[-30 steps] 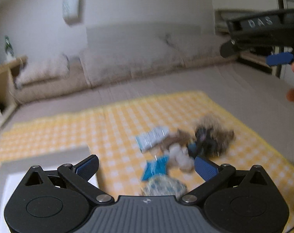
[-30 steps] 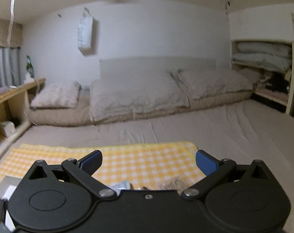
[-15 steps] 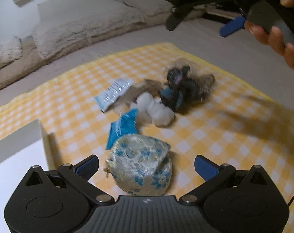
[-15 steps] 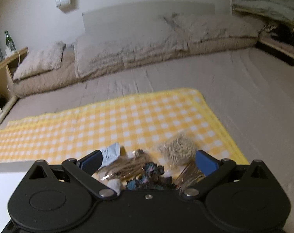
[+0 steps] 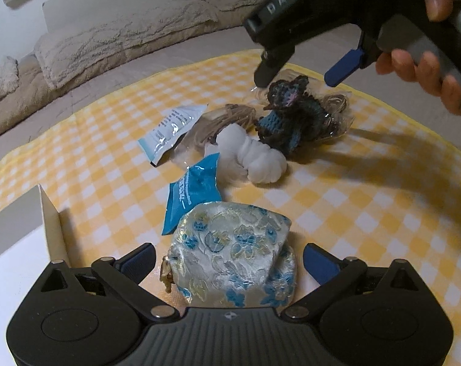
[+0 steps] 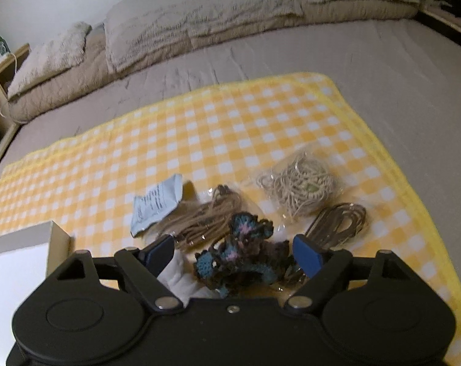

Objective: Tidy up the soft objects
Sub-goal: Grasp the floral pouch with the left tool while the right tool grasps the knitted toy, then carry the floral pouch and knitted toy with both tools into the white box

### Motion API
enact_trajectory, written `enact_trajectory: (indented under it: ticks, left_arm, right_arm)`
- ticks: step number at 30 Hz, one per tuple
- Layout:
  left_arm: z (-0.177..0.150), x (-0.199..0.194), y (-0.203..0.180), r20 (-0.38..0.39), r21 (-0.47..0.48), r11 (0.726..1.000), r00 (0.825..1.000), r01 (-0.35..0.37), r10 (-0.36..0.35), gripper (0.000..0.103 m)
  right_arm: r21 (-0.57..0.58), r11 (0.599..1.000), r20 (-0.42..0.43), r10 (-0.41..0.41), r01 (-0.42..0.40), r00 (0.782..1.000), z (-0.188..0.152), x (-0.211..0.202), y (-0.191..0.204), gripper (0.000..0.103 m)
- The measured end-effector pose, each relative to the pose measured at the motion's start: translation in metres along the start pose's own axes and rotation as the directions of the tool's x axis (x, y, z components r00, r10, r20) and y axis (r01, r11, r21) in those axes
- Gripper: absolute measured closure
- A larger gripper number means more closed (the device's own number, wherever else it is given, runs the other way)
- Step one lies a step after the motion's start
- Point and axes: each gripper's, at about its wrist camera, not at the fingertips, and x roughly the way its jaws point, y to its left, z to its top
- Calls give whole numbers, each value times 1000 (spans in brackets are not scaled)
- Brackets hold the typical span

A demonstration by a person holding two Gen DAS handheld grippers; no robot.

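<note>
Both grippers poised over soft things on the checked cloth

From the white box rightward: the left gripper has its fingers apart around the flowered pouch, which sits straight ahead, its width spanning the gap. Right of the pouch, the right gripper is nearer the crocheted toy, its fingers spread on either side.

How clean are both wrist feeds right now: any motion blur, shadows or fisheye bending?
Left wrist view: floral pouch sharp, right gripper smeared by motion, its shadow on the checkered cloth. Right wrist view: crocheted toy and paper sachet slightly soft; bed edge bows from fisheye.
</note>
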Motion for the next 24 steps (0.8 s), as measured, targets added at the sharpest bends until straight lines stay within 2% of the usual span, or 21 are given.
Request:
enact_trajectory:
  ticks: [4,9,14,19,20,21,24]
  left_arm:
    - [2,3,5,-25,-34,999,999,23,-24,14]
    - [5,5,12,-60,-90,995,997,49,-54,31]
    - [6,3,16,-76,-130,989,994,68,-78,40]
    - [10,-2,22,-73,-183,980,992,84,-99,42]
    - [10,-4,23,-69,-192,978,992,87,-101,43]
    - [11,-7,24,-63,-199,976,993,88,-103,43]
    - [14,-14,24,-44,-206,975,994,87,-99,43]
  right_arm:
    - [-53,999,-23,-9,8,1000,-3,15,2,24]
    - [-145,989,-57,-28,19,998,-10,28,9,27]
    - [-182,983,-83,-42,26,996,-15,35,8,46]
    - [-192,981,-91,-21,3,996,-17,30,8,65]
    - [-192,981,-92,-15,-3,996,-17,28,7,72]
    - [-192,981,-94,-11,-8,996,-16,27,7,83]
    - [-182,983,-99,1,-19,995,-17,19,4,84]
